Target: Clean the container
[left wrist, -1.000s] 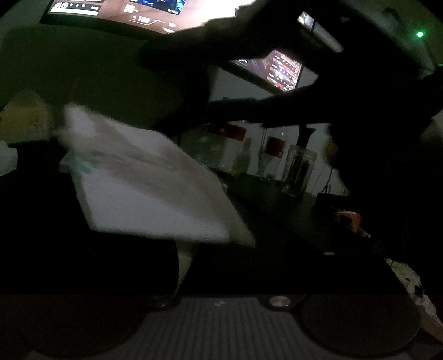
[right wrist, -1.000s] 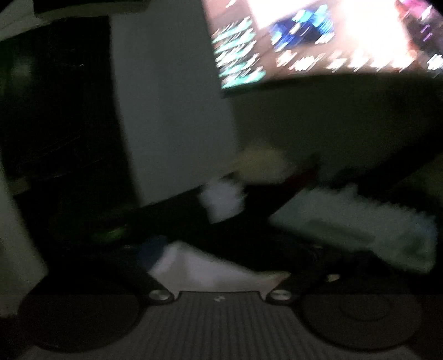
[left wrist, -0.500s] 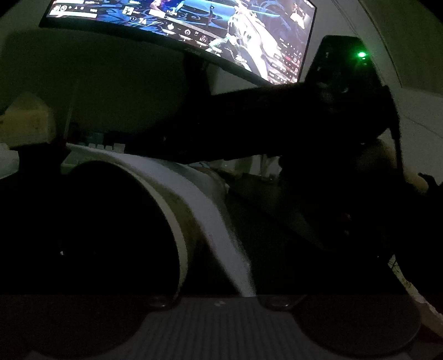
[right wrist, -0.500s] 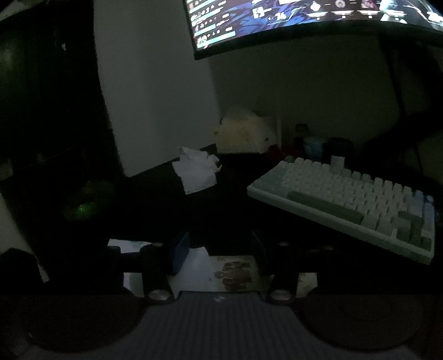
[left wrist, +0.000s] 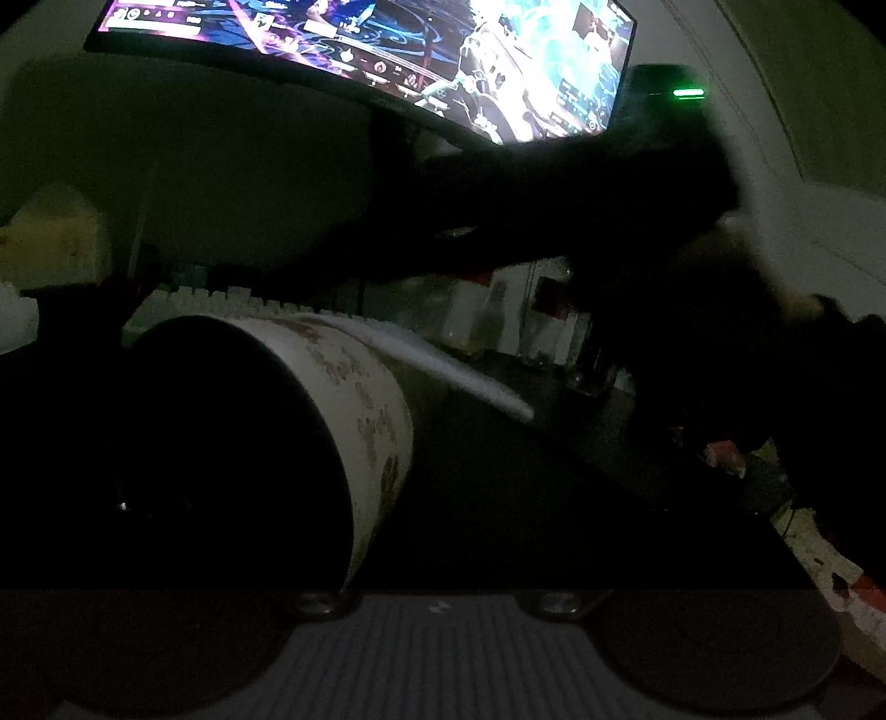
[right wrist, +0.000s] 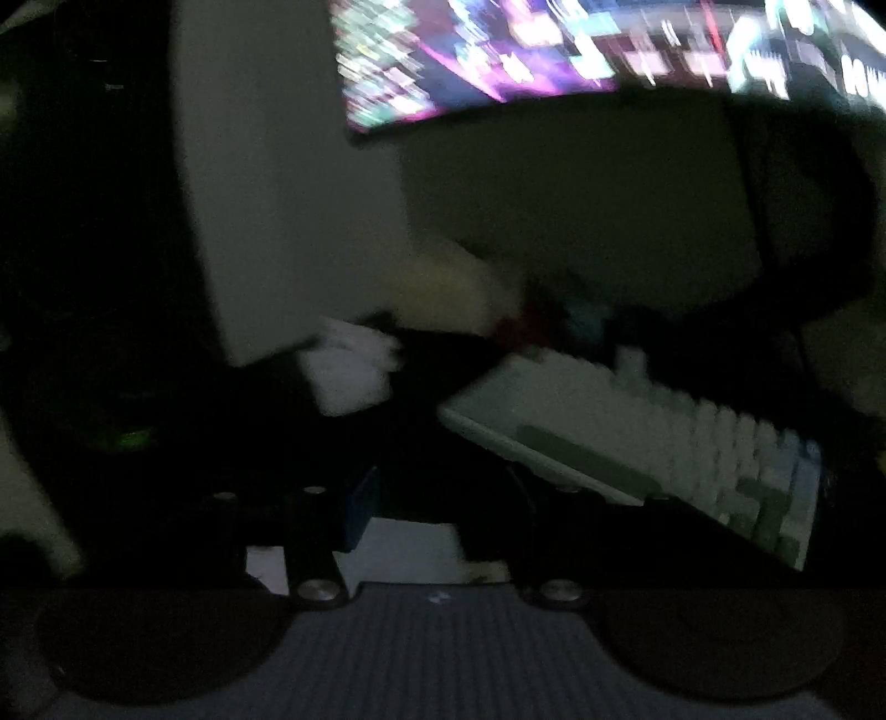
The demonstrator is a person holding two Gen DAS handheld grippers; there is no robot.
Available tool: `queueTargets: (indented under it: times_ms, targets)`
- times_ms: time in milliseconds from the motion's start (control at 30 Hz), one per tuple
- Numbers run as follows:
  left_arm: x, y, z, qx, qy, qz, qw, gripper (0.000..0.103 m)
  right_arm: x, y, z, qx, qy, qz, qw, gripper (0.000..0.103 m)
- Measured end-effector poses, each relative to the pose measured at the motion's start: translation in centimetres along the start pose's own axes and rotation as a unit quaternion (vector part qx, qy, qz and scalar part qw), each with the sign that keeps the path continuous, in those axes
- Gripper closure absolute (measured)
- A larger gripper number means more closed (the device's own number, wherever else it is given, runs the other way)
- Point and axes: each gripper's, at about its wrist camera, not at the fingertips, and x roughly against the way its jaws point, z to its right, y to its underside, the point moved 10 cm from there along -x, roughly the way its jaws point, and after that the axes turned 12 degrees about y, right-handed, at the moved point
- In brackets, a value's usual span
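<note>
The scene is very dark. In the left wrist view a white paper cup [left wrist: 376,421] with brown paw prints lies on its side, its dark mouth facing the camera. My left gripper [left wrist: 398,476] seems shut on the cup's wall; its fingers are lost in the dark. A white tissue [left wrist: 459,382] lies over the cup's top. The dark body of the right gripper [left wrist: 581,210], with a green light, reaches across above the cup. In the blurred right wrist view my right gripper [right wrist: 426,515] has the white tissue [right wrist: 410,545] between its blue-padded fingers [right wrist: 360,507].
A lit curved monitor [left wrist: 387,50] hangs above the dark desk. A white keyboard [right wrist: 637,437] lies to the right, a crumpled tissue [right wrist: 349,371] and a pale soft object [right wrist: 443,288] behind. Several bottles and glasses [left wrist: 498,321] stand at the back right.
The tissue held up in front of the cup a second ago now lies over its top. The right gripper has swung right above the cup and is blurred with motion.
</note>
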Motion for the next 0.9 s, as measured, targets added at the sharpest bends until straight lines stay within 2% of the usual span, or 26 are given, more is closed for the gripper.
queueTargets:
  times_ms: [67,100,167,233,467,500,633,700,900]
  targets:
    - [0.1,0.0,0.2,-0.001,-0.002,0.001,1.0000,0.000,1.1,0.6,-1.8,0.030,-0.032,-0.001,0.999,0.052]
    - [0.1,0.0,0.1,-0.002,-0.004,0.001,1.0000,0.000,1.0,1.0,-2.7,0.045,-0.039,-0.004,0.998,0.066]
    - [0.0,0.0,0.1,-0.005,-0.007,0.000,1.0000,0.000,0.2,1.7,-3.9,0.062,-0.036,-0.011,0.997,0.081]
    - [-0.1,0.1,0.1,-0.008,-0.009,-0.002,0.9999,0.000,-0.9,2.1,-3.5,0.039,-0.020,-0.016,0.999,0.081]
    - [0.0,0.4,0.5,-0.016,-0.011,-0.002,0.9998,0.000,-0.8,2.9,-3.3,-0.017,0.003,0.016,1.000,0.074]
    - [0.1,0.5,0.7,-0.016,-0.011,-0.002,0.9998,0.000,-0.7,2.9,-3.5,-0.018,0.001,0.019,1.000,0.066]
    - [0.0,0.6,0.8,-0.018,-0.012,-0.002,0.9998,0.000,-0.6,2.8,-3.4,-0.016,0.000,0.024,1.000,0.053]
    - [0.0,0.6,0.9,-0.020,-0.012,-0.002,0.9997,0.000,-0.7,2.8,-3.1,-0.020,0.011,0.026,0.999,0.037]
    - [-0.1,0.7,1.0,-0.022,-0.013,-0.002,0.9997,0.000,-0.3,3.1,-2.7,-0.028,0.015,0.039,0.999,0.038]
